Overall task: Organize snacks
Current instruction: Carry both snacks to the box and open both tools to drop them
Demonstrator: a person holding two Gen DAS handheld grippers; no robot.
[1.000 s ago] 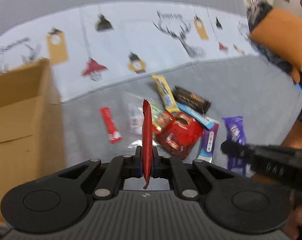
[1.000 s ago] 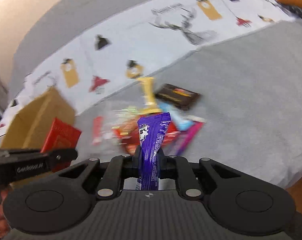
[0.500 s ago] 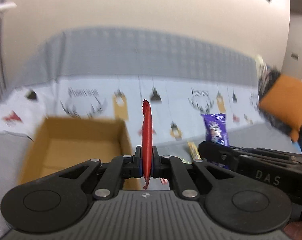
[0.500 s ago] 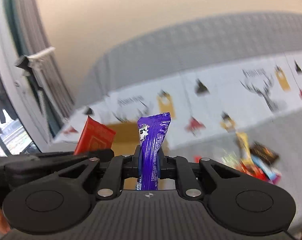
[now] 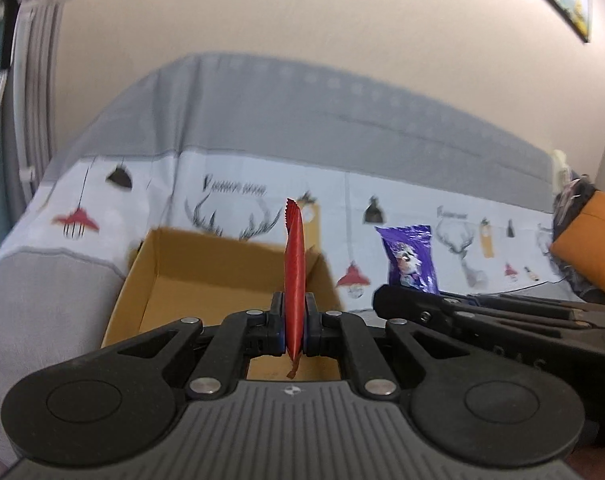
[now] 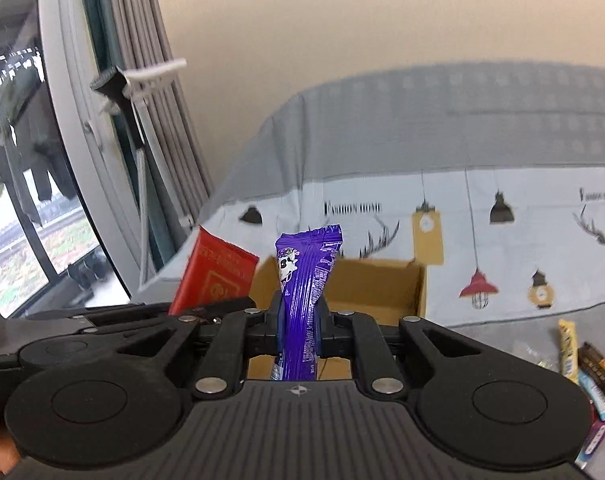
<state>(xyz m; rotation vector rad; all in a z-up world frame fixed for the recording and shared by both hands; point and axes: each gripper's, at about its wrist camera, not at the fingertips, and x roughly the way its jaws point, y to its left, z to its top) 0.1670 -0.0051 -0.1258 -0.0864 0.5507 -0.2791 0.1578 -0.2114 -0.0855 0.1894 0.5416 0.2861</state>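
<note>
My left gripper (image 5: 294, 326) is shut on a red snack packet (image 5: 294, 272), held edge-on and upright over the near rim of an open cardboard box (image 5: 206, 280). My right gripper (image 6: 298, 328) is shut on a purple snack packet (image 6: 302, 292), also held upright in front of the same box (image 6: 378, 288). The right gripper with the purple packet (image 5: 408, 260) shows in the left wrist view at right. The left gripper's red packet (image 6: 214, 276) shows in the right wrist view at left. The box floor that I can see is bare.
The box sits on a grey sofa with a printed white cover (image 5: 422, 216). Several loose snacks (image 6: 582, 364) lie on the seat at lower right. An orange cushion (image 5: 590, 240) is at far right. A window and curtain (image 6: 82, 160) stand to the left.
Both grippers have lifted away from the snack pile and swung left to the cardboard box, each still holding its packet. The box now lies straight ahead of both.
</note>
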